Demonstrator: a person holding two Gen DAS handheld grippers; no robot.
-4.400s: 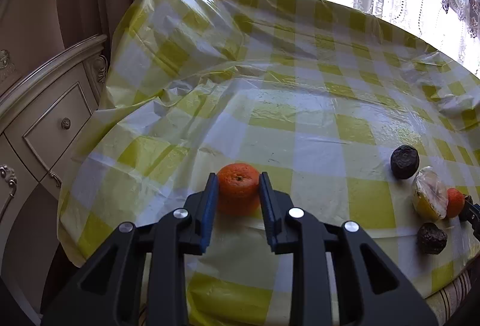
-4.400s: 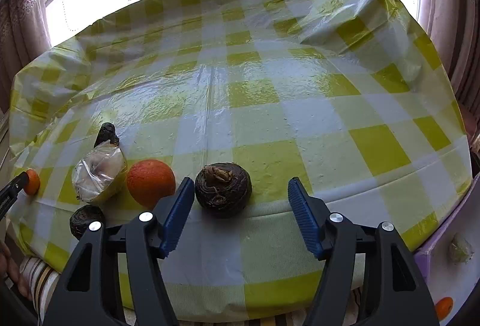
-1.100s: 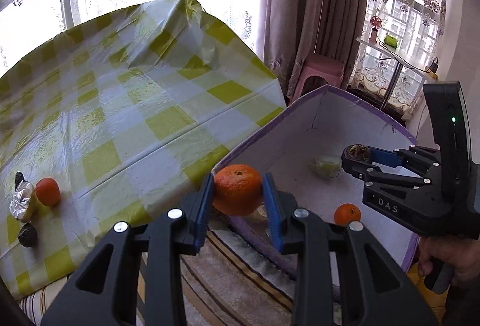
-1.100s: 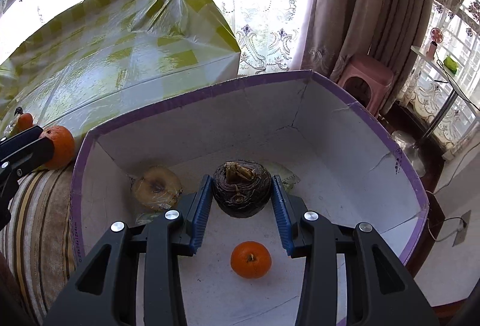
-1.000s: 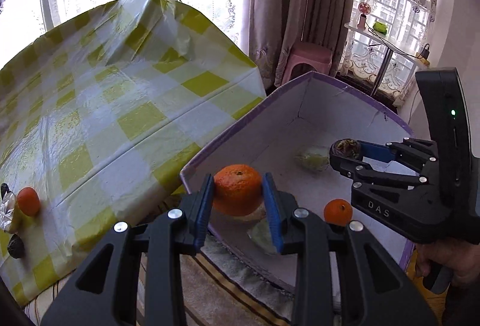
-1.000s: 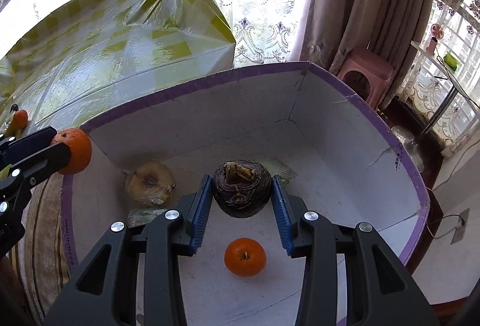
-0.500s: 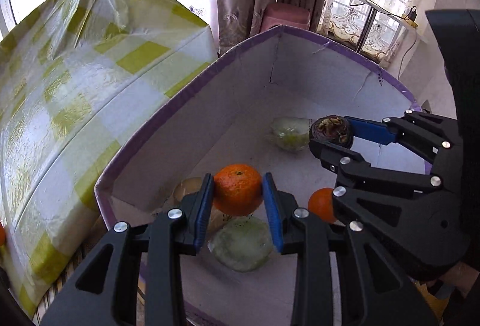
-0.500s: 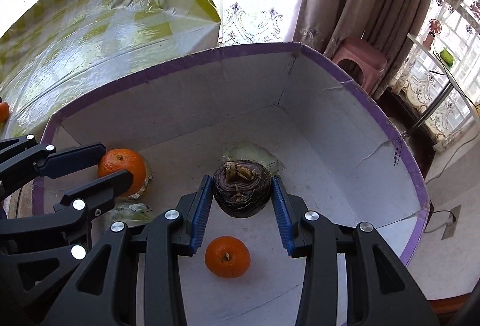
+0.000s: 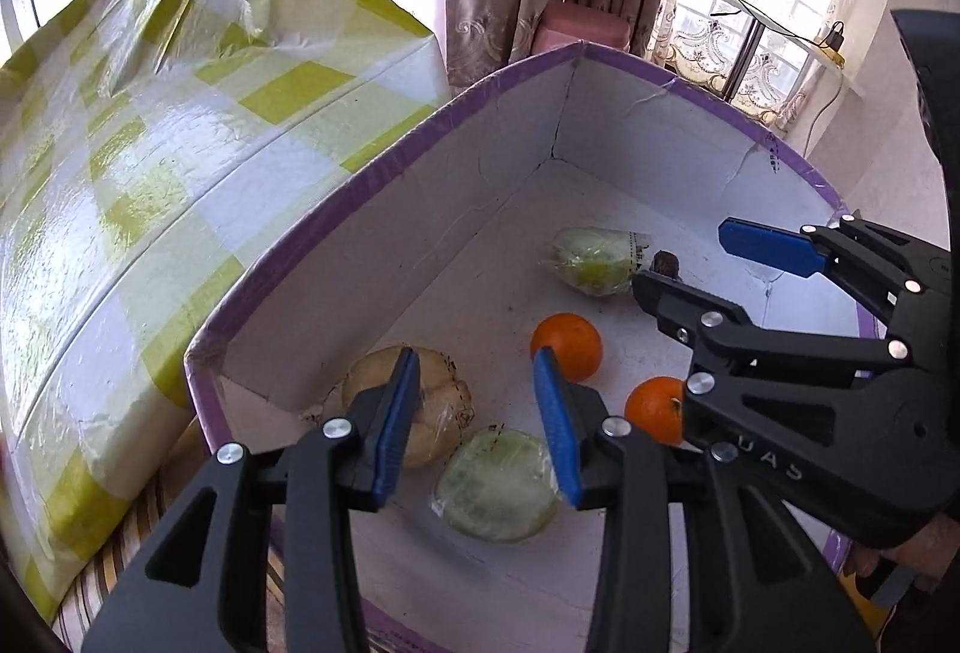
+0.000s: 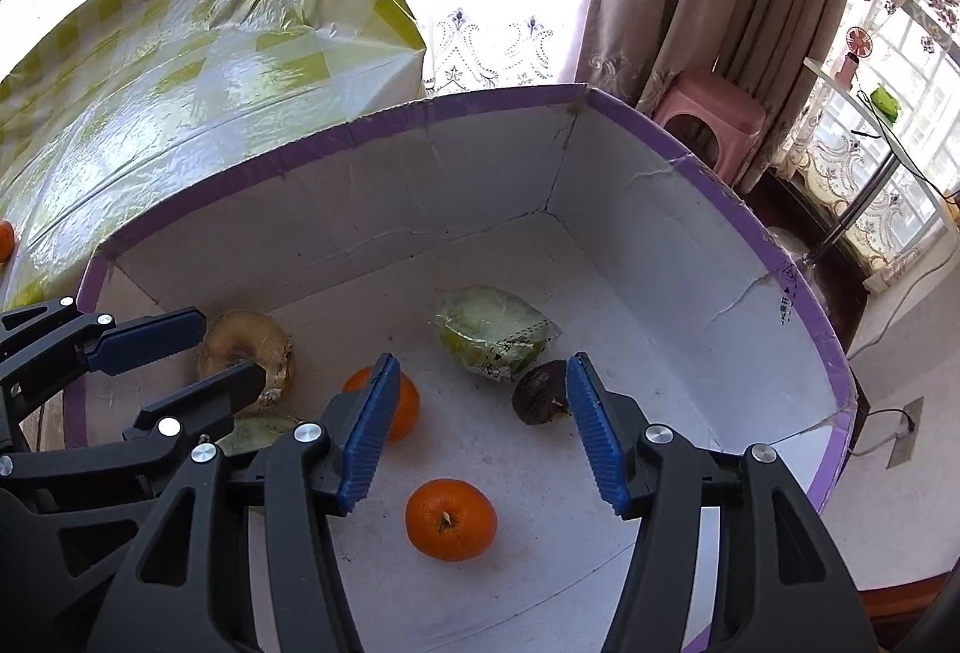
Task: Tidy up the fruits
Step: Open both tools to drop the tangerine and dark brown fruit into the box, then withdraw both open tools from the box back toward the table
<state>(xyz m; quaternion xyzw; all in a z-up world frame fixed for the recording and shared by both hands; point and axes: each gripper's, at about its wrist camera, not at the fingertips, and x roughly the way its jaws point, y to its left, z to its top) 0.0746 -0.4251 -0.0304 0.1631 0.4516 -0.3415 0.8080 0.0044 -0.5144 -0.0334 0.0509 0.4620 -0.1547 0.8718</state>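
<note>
Opening over the purple-rimmed box (image 10: 708,161), both claws hold nothing: left gripper (image 9: 474,416) above the dropped mandarin (image 9: 567,345), right gripper (image 10: 483,425) beside the dark fruit (image 10: 537,392). Lift straight up, clear of the walls.

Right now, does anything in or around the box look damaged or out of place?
Yes: the purple-rimmed cardboard box has cracked white inner walls, creased near the far corner and along the right side. The fruit lies loose on its floor; nothing spilled outside.
</note>
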